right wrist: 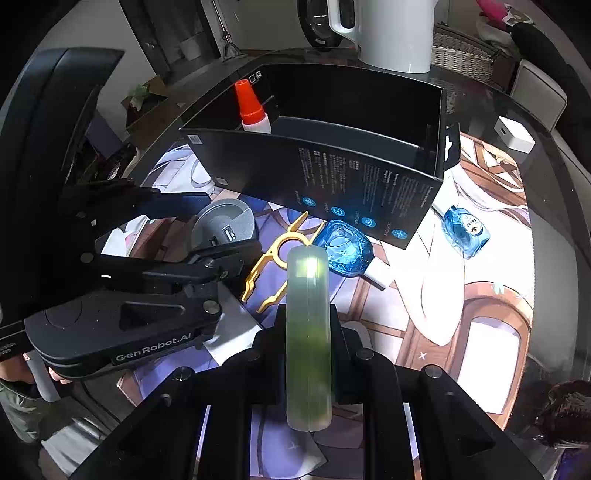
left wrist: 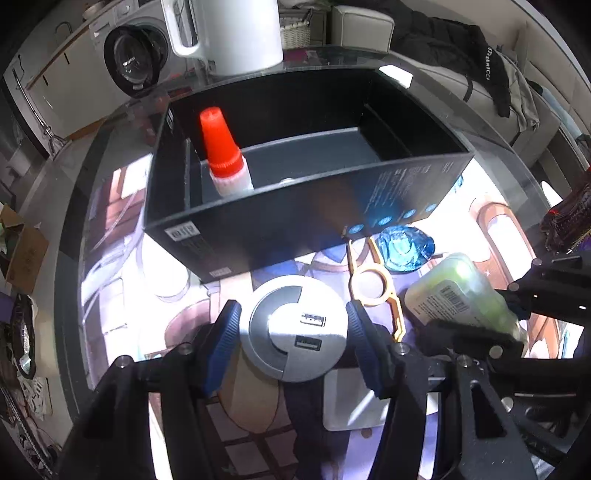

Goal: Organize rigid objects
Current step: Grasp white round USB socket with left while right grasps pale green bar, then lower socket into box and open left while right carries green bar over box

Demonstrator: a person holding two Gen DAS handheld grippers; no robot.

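My left gripper (left wrist: 293,314) points down at the table, its blue pads (left wrist: 221,343) closed against the sides of a round silver USB puck (left wrist: 295,332). In the right wrist view the puck (right wrist: 225,221) sits tilted between those fingers. My right gripper (right wrist: 308,317) is shut on a flat translucent green case (right wrist: 308,332), held edge-on; the case's barcode label (left wrist: 448,295) shows in the left wrist view. An open black box (left wrist: 295,206) stands just beyond, with a red-capped glue bottle (left wrist: 221,147) upright in its left corner.
A yellow plastic tool (left wrist: 373,284) and a blue glass bottle (left wrist: 404,247) lie on the printed mat in front of the box. A second blue bottle (right wrist: 467,230) lies at the box's right corner. Behind the box stand a white kettle (left wrist: 236,33) and a small white cube (right wrist: 515,138).
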